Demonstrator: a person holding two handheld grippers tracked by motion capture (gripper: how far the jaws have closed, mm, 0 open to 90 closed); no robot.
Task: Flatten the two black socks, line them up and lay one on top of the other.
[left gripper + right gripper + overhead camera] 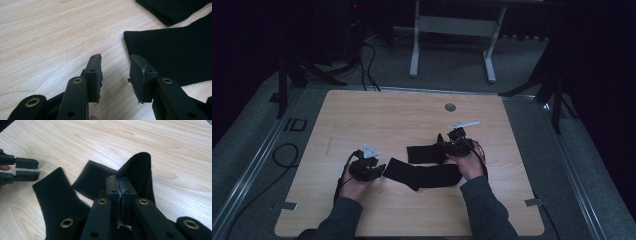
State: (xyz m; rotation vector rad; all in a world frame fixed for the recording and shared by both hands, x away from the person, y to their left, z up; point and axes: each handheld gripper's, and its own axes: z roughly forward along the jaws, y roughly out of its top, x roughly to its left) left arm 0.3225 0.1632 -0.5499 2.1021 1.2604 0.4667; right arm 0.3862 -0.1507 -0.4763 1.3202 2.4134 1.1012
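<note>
Lying across the middle of the table [362,115], two black socks are seen: the nearer sock [424,175] stretches left to right between the hands. Its free end sits just ahead of the left claw [115,72], which is released. The right claw [121,190] is clenched on the farther sock [140,170].

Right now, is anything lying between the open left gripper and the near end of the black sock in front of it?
Nothing visible. The left gripper is open, and bare wooden table lies between its fingers and the near edge of the black sock. The right gripper is shut on the second sock, off to the side.
</note>
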